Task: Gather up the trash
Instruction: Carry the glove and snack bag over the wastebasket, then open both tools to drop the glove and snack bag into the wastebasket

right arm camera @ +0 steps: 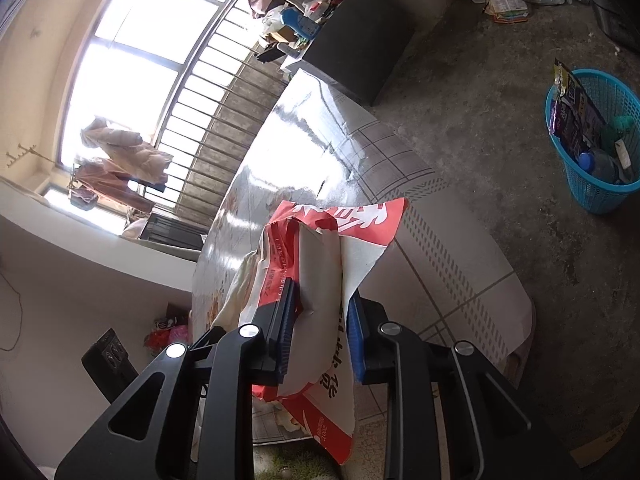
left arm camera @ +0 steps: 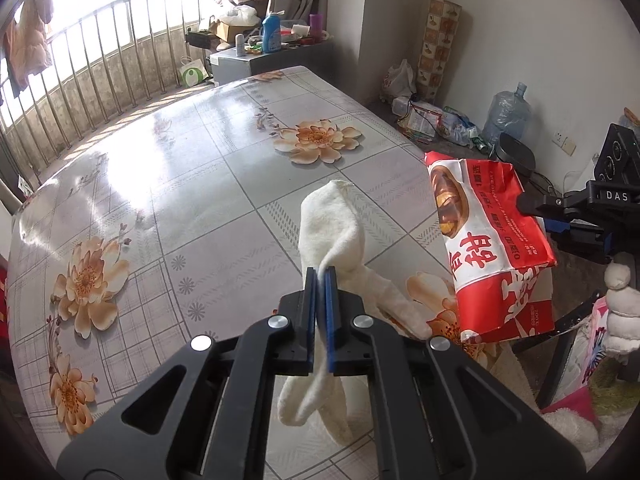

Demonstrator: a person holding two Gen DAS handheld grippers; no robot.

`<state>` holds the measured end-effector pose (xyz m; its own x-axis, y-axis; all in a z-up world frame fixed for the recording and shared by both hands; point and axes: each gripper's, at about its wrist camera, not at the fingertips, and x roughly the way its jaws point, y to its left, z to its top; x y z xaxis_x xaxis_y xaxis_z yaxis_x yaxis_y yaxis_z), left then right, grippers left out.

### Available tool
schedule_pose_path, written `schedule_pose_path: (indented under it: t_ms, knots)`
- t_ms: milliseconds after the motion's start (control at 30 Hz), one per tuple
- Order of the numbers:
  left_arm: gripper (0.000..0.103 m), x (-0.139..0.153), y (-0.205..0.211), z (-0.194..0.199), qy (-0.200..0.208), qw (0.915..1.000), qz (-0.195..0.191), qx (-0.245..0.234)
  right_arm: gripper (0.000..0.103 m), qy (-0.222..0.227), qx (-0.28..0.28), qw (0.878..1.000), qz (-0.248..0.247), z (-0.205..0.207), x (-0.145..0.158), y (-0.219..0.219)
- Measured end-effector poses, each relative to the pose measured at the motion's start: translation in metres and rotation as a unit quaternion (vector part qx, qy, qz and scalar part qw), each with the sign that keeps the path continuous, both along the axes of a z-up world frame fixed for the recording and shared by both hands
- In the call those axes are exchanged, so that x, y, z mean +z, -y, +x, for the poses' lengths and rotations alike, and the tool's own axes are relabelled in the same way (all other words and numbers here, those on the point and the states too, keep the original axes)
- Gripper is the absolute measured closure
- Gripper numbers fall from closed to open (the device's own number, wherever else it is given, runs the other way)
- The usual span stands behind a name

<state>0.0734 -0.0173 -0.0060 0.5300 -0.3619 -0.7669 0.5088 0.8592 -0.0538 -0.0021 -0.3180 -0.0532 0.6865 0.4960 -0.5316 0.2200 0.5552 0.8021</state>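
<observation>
My left gripper [left arm camera: 320, 276] is shut on a cream white cloth [left arm camera: 332, 232], held just above the flowered table [left arm camera: 180, 184]; the cloth hangs down between the fingers. My right gripper [right arm camera: 320, 300] is shut on a red and white snack bag [right arm camera: 316, 264], held in the air by the table's right edge. The bag also shows in the left wrist view [left arm camera: 492, 240], with the right gripper [left arm camera: 524, 204] clamped on its far side. A blue mesh basket [right arm camera: 596, 148] with wrappers and a bottle inside stands on the concrete floor, to the upper right in the right wrist view.
A low cabinet [left arm camera: 256, 60] with bottles and boxes stands beyond the table's far end, by a metal railing [left arm camera: 100, 60]. Bags, a large water jug [left arm camera: 508, 112] and litter lie on the floor along the right wall. A chair with plush toys [left arm camera: 620, 304] is at the right.
</observation>
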Motion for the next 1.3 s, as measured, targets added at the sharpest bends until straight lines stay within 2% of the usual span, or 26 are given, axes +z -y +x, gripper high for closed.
schedule_pose_path:
  t_ms: [167,300,467,600,800,967,1000,1033,1100,1200,1300]
  knots:
    - [0.101,0.04,0.014,0.007,0.017,0.9972,-0.058,-0.044,0.079,0.031,-0.046,0.998,-0.008,-0.018,0.028,0.033]
    - [0.101,0.07,0.055,0.021,0.006,0.9883,-0.108,-0.107,0.079,0.054,-0.118,0.991,-0.038,-0.048,0.056,0.074]
    - [0.101,0.089,0.146,0.035,-0.013,0.9728,-0.124,-0.195,0.079,0.054,-0.229,0.969,-0.075,-0.093,0.073,0.137]
    - [0.101,0.078,0.238,0.042,-0.048,0.9598,-0.104,-0.256,0.079,0.012,-0.304,0.942,-0.141,-0.115,0.069,0.179]
    - [0.101,0.016,0.377,0.057,-0.098,0.9455,-0.027,-0.309,0.079,-0.059,-0.346,0.919,-0.181,-0.104,0.02,0.234]
    - [0.099,-0.048,0.475,0.071,-0.126,0.9358,0.025,-0.329,0.079,-0.129,-0.344,0.908,-0.202,-0.07,-0.039,0.278]
    - [0.089,-0.061,0.49,0.075,-0.133,0.9336,0.031,-0.331,0.079,-0.143,-0.342,0.906,-0.205,-0.063,-0.052,0.286]
    - [0.075,-0.073,0.503,0.08,-0.14,0.934,0.037,-0.327,0.079,-0.157,-0.34,0.903,-0.209,-0.056,-0.064,0.294]
    - [0.063,-0.093,0.519,0.093,-0.149,0.9392,0.041,-0.307,0.079,-0.176,-0.333,0.903,-0.206,-0.042,-0.089,0.308]
    - [0.063,-0.107,0.519,0.108,-0.149,0.9449,0.04,-0.289,0.079,-0.207,-0.317,0.902,-0.207,-0.019,-0.123,0.323]
    - [0.061,-0.103,0.502,0.122,-0.135,0.9471,0.048,-0.287,0.079,-0.224,-0.297,0.904,-0.212,0.003,-0.149,0.33]
